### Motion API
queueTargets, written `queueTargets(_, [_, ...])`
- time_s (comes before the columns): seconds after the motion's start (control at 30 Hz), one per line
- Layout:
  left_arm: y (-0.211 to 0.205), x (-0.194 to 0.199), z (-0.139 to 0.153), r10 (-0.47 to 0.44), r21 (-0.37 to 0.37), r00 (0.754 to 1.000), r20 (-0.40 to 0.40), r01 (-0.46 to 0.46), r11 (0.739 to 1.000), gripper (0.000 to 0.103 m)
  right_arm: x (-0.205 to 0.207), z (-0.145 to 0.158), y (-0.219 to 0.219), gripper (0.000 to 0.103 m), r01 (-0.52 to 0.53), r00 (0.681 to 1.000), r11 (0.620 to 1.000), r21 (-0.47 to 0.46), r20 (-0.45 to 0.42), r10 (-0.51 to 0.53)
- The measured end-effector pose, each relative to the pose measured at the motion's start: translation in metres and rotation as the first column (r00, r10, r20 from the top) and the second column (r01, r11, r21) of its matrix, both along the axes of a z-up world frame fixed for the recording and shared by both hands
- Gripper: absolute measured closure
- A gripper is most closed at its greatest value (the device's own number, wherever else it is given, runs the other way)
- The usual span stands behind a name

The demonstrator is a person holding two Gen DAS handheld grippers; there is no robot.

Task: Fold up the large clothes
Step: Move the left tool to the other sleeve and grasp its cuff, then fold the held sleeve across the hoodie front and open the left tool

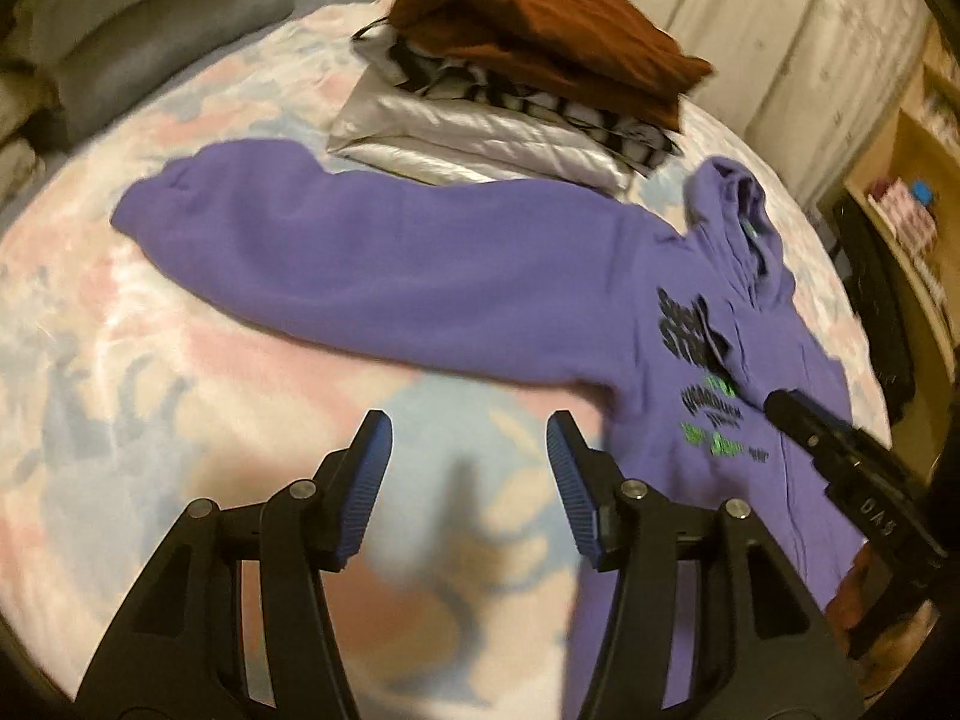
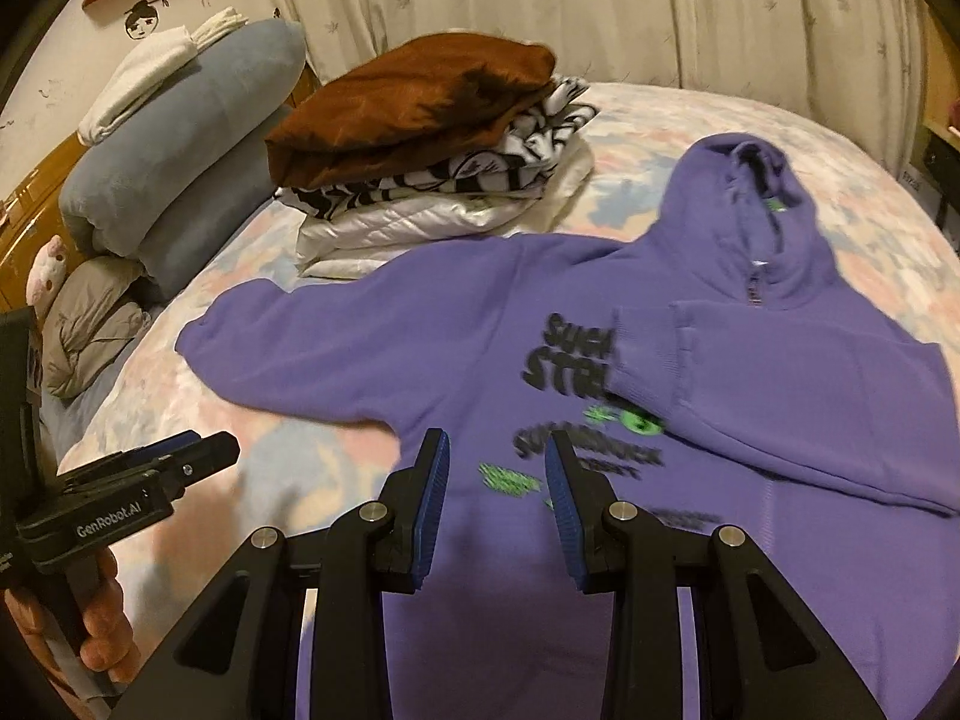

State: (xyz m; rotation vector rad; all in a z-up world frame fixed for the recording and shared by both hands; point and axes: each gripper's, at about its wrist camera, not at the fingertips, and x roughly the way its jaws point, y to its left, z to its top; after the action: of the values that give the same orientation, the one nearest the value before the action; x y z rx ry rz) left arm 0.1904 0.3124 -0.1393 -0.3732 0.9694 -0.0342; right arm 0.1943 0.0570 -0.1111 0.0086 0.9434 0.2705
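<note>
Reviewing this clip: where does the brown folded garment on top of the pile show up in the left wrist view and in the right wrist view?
Left wrist view: the brown garment sits at top centre, crowning the pile, beyond the purple hoodie's outstretched sleeve.
Right wrist view: it lies upper left of centre, again on top of the pile, right of the grey-blue bolster.
Shared landmark: the black-and-white patterned garment directly beneath it.

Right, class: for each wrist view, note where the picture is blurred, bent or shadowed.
Left wrist view: the pastel floral bedspread is smeared, with a dark shadow between the open tool's fingers. Right wrist view: the lettering on the purple hooded sweatshirt is streaked; the cream curtain bows with fisheye distortion.
</note>
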Motion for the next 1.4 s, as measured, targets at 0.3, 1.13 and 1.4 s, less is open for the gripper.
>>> queueTargets(0.3, [0.081, 0.037, -0.048, 0.158, -0.132, 0.984, -0.077, -0.167, 0.977, 0.052, 0.063, -0.038, 0.050, 0.070, -0.053, 0.999, 0.999, 0.008, -0.001, 0.053])
queueTargets(1.13, [0.152, 0.094, -0.038, 0.393, 0.020, 0.916, 0.076, -0.395, 0.918, 0.097, 0.095, -0.099, 0.126, 0.078, -0.188, 0.980, 0.982, -0.023, -0.063, 0.186])
queueTargets(1.4, [0.052, 0.076, 0.063, 0.181, 0.164, 0.950, 0.254, -0.226, 0.960, 0.097, 0.064, -0.045, 0.072, 0.078, -0.121, 0.993, 0.993, 0.010, 0.005, 0.121])
